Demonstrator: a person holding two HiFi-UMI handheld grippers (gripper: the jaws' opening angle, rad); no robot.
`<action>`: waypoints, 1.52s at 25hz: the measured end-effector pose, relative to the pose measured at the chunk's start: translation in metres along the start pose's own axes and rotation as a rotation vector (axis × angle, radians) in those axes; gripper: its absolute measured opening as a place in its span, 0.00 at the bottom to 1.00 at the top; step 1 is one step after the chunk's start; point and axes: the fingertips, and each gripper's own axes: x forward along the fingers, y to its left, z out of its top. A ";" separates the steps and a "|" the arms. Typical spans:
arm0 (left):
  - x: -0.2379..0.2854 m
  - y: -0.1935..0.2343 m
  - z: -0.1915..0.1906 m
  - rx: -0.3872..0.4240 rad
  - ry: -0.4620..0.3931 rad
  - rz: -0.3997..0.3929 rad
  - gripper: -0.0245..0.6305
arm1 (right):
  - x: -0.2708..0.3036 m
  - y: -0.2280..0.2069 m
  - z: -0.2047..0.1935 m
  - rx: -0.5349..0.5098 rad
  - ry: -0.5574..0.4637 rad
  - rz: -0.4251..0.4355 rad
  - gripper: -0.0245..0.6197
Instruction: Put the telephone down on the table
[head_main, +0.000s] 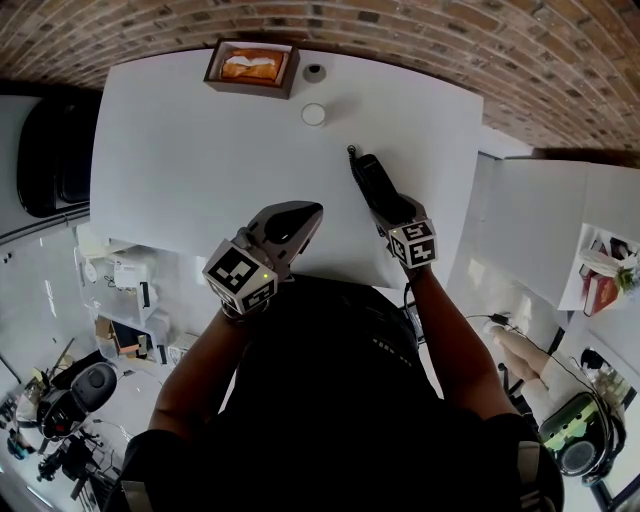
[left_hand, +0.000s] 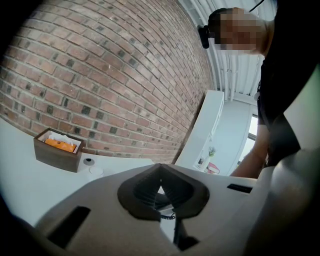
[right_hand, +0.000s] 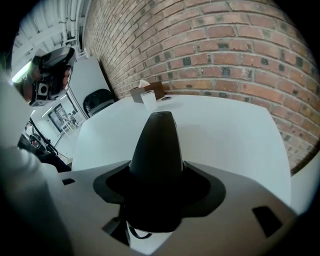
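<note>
A black telephone handset (head_main: 371, 183) with a short antenna points away from me over the right part of the white table (head_main: 200, 170). My right gripper (head_main: 386, 207) is shut on its near end. In the right gripper view the telephone (right_hand: 157, 142) juts out between the jaws of the right gripper (right_hand: 157, 187), above the tabletop; I cannot tell whether it touches. My left gripper (head_main: 300, 217) hovers at the table's near edge, shut with nothing in it. The left gripper (left_hand: 160, 192) shows only a thin slit between its jaws in its own view.
A brown tissue box (head_main: 252, 67) stands at the far edge by the brick wall, with a small grey disc (head_main: 314, 72) and a white cup (head_main: 314, 114) next to it. The cup (right_hand: 148, 100) stands beyond the telephone's tip. Another white desk (head_main: 540, 230) lies at the right.
</note>
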 end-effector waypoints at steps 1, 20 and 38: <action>-0.001 -0.001 0.000 0.000 -0.001 0.000 0.05 | 0.000 0.000 -0.002 -0.007 0.004 -0.003 0.46; -0.026 -0.025 0.005 0.048 -0.020 0.006 0.05 | 0.005 0.006 -0.019 -0.034 0.048 0.012 0.47; -0.054 -0.073 0.031 0.120 -0.102 0.004 0.05 | -0.124 0.050 0.078 -0.119 -0.314 0.022 0.36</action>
